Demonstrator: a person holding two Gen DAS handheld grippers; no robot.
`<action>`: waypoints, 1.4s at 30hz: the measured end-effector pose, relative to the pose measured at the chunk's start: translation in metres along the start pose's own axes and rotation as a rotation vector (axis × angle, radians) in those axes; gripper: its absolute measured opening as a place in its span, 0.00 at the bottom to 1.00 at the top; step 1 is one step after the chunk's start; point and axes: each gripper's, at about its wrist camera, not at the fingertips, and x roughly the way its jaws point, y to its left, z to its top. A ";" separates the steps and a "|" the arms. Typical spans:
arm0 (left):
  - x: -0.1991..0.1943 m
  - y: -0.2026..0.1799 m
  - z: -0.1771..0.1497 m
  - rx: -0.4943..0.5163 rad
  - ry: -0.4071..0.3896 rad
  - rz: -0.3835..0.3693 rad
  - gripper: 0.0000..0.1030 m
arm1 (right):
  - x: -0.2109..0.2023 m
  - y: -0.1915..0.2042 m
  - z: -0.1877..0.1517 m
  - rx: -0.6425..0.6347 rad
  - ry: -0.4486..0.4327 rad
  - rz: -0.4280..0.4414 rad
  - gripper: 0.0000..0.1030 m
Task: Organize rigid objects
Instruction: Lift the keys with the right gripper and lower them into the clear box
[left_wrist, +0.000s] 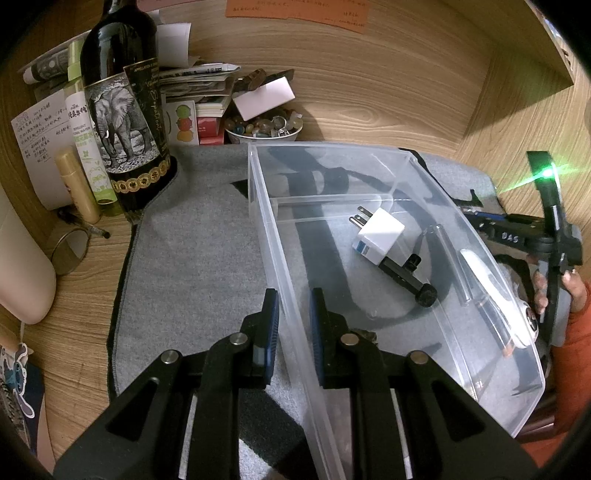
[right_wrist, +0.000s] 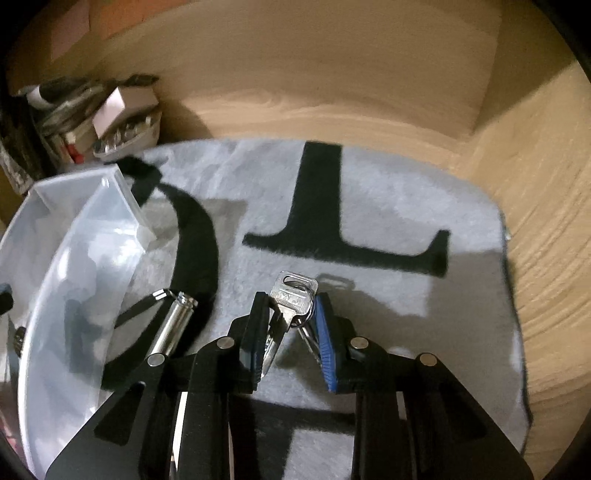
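Note:
A clear plastic bin with dividers stands on a grey mat. My left gripper is shut on the bin's near left wall, one pad on each side. Inside the bin lie a white plug adapter, a black rod-shaped tool and a white object along the right wall. In the right wrist view my right gripper is shut on a bunch of silver keys, lifted just above the mat. A shiny metal cylinder lies by the bin.
A dark wine bottle, small tubes, stacked papers and a bowl of stones crowd the back left corner. Wooden walls close in behind and to the right. A hand in an orange sleeve shows beyond the bin's right side.

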 end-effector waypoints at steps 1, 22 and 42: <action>0.000 0.000 0.000 0.000 0.000 0.000 0.15 | -0.004 -0.001 0.001 0.002 -0.012 -0.001 0.22; 0.000 0.001 -0.001 -0.005 -0.002 -0.003 0.16 | -0.098 0.064 0.021 -0.117 -0.272 0.136 0.22; -0.001 0.002 -0.002 -0.015 -0.008 -0.011 0.16 | -0.050 0.143 0.011 -0.304 -0.102 0.296 0.22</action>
